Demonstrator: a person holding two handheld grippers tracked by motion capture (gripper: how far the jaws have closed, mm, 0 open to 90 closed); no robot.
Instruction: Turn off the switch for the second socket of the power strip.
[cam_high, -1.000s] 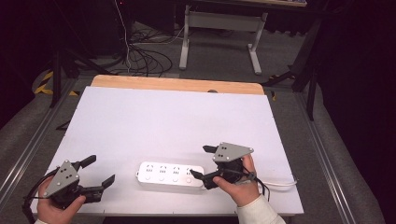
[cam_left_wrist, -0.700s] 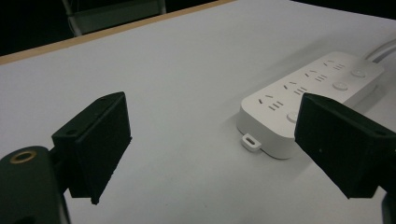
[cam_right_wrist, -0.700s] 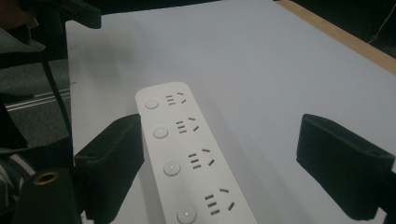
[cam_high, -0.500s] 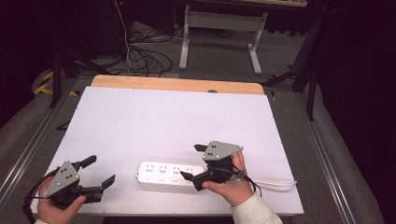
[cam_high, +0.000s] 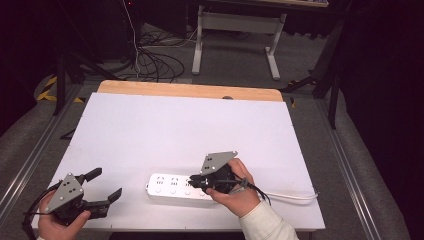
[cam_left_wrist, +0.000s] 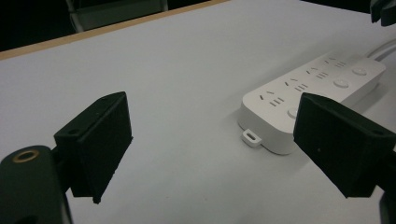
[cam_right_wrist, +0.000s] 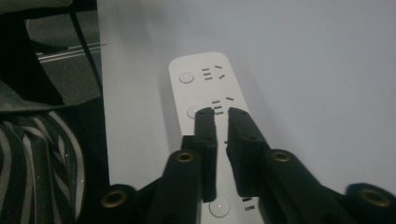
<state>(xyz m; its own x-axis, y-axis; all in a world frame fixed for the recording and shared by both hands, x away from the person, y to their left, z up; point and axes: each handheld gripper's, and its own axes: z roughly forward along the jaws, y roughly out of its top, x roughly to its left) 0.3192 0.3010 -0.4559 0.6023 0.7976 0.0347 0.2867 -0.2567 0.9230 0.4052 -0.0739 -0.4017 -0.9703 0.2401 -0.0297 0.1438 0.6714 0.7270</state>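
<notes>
A white power strip (cam_high: 172, 186) lies near the table's front edge, its sockets and round buttons facing up. My right gripper (cam_high: 193, 182) hovers low over the strip's right half, pointing left along it. In the right gripper view its jaws stand nearly together over the power strip (cam_right_wrist: 201, 77) with only a thin slit between them, and the right gripper (cam_right_wrist: 220, 115) holds nothing. My left gripper (cam_high: 107, 183) rests at the front left corner, open and empty. In the left gripper view the left gripper (cam_left_wrist: 210, 135) looks at the near end of the power strip (cam_left_wrist: 313, 95).
The strip's white cable (cam_high: 292, 196) trails right toward the table edge. The white table top (cam_high: 200, 125) ends in a wooden strip (cam_high: 190, 90) at the back. On the floor behind are black cables (cam_high: 150, 60) and a white desk frame (cam_high: 235, 30).
My right gripper has slid left along the power strip and its jaws have come together. The left gripper has stayed put.
</notes>
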